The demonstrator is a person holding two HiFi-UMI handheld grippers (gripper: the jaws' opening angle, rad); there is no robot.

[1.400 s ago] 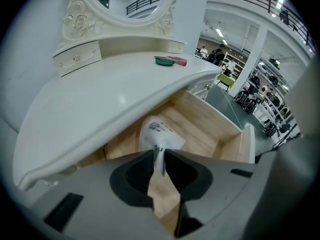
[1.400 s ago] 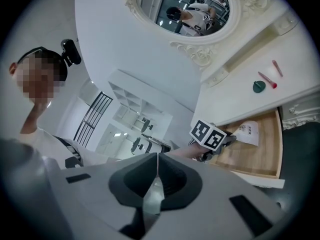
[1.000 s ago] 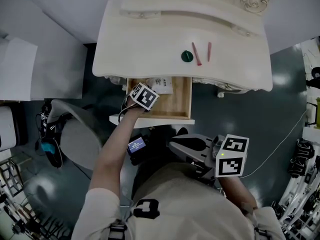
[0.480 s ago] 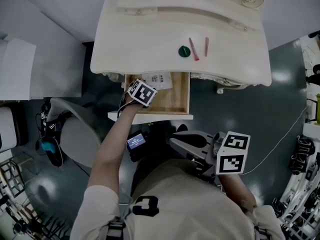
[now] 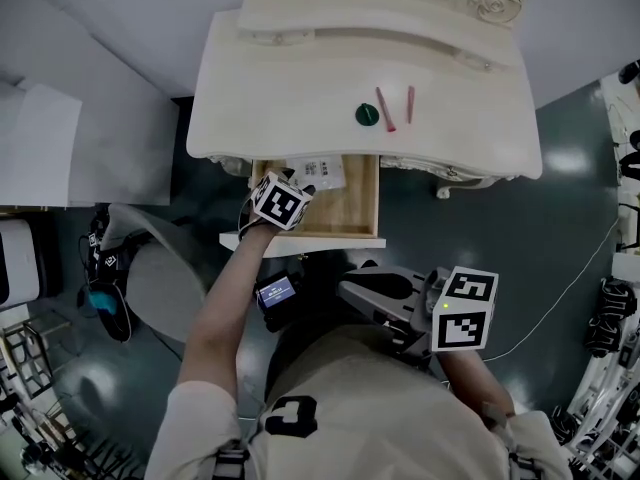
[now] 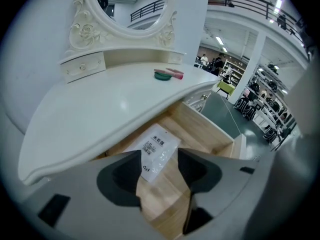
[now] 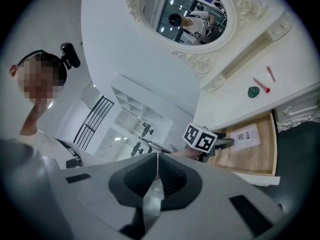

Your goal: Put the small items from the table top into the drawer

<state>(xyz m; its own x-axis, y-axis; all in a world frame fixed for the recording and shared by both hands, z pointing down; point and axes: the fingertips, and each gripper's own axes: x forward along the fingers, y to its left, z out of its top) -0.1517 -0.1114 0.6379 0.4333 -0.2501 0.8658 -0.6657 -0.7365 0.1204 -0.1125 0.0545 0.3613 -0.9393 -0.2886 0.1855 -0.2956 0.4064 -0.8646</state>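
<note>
The white packet (image 6: 159, 145) lies flat in the drawer (image 5: 362, 206), just ahead of the left hand-held gripper (image 6: 160, 163). Its jaws have just been opening and stand apart, not touching the packet. Farther ahead, a green round item (image 5: 367, 115) and two pink sticks (image 5: 386, 109) lie on the table (image 5: 290, 88). The right hand-held gripper (image 7: 156, 170) is closed and empty.

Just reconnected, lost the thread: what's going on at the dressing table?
The left gripper hangs over the open drawer; its jaws have just been opening, and the white packet lies on the drawer floor, ungripped. The right gripper waits shut. A green disc and two red sticks lie on the tabletop.
</note>
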